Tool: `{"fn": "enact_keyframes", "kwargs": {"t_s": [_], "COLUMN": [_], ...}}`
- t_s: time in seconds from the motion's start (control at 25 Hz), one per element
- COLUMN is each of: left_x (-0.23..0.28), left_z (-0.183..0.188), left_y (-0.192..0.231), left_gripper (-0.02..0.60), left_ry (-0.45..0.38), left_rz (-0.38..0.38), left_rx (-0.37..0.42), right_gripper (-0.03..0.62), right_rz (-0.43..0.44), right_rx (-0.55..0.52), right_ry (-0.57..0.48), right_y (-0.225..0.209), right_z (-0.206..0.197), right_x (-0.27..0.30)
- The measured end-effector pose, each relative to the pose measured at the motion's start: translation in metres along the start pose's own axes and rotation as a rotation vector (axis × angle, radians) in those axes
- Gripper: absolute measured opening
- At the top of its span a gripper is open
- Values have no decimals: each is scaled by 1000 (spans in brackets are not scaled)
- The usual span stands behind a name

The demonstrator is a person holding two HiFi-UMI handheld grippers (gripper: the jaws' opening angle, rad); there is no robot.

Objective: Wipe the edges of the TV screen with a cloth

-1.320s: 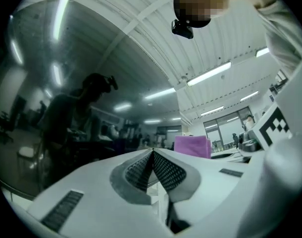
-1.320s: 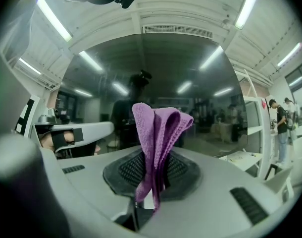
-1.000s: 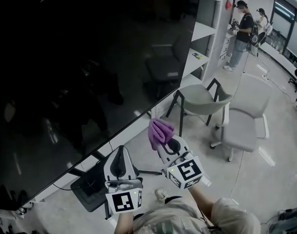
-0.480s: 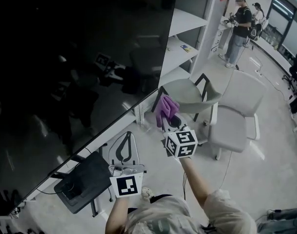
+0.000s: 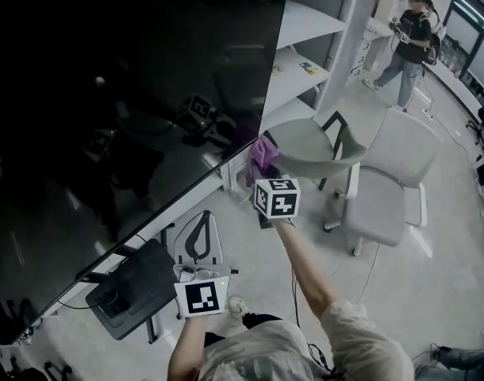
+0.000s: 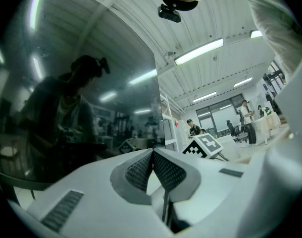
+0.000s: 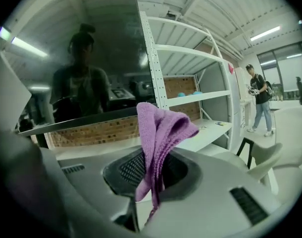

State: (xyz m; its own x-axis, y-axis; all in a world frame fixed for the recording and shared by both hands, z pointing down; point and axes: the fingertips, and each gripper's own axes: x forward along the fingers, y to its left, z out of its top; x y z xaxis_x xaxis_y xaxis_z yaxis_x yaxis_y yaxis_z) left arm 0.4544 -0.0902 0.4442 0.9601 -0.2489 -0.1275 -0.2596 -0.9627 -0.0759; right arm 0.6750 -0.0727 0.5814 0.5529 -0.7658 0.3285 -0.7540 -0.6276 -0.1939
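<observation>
Right claw clamped on purple cloth, cloth raised just beside lower right corner of TV screen; left claw closed, empty (held lower, near the body).

Purple cloth, black TV screen, grey chair.

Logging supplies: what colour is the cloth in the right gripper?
The cloth is purple; clearest in right gripper view.
</observation>
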Motion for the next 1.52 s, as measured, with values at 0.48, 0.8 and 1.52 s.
{"fn": "enact_keyframes", "kwargs": {"t_s": [0.48,0.8,1.52], "left_x": [-16,-32,-197], "left_z": [-4,-6,-6], "left_y": [24,37,168], "left_gripper": [14,14,14], "left_ry": [22,30,58], "left_rz": [80,132,494], "left_rx": [29,13,11], "right_gripper": [46,47,47], "right_rz": [79,155,509], "right_rx": [-229,-370,-406], "right_ry": [-89,-107,-66], "right_y": [51,83,320], "right_z": [26,16,-50], "right_x": [10,-1,-75]}}
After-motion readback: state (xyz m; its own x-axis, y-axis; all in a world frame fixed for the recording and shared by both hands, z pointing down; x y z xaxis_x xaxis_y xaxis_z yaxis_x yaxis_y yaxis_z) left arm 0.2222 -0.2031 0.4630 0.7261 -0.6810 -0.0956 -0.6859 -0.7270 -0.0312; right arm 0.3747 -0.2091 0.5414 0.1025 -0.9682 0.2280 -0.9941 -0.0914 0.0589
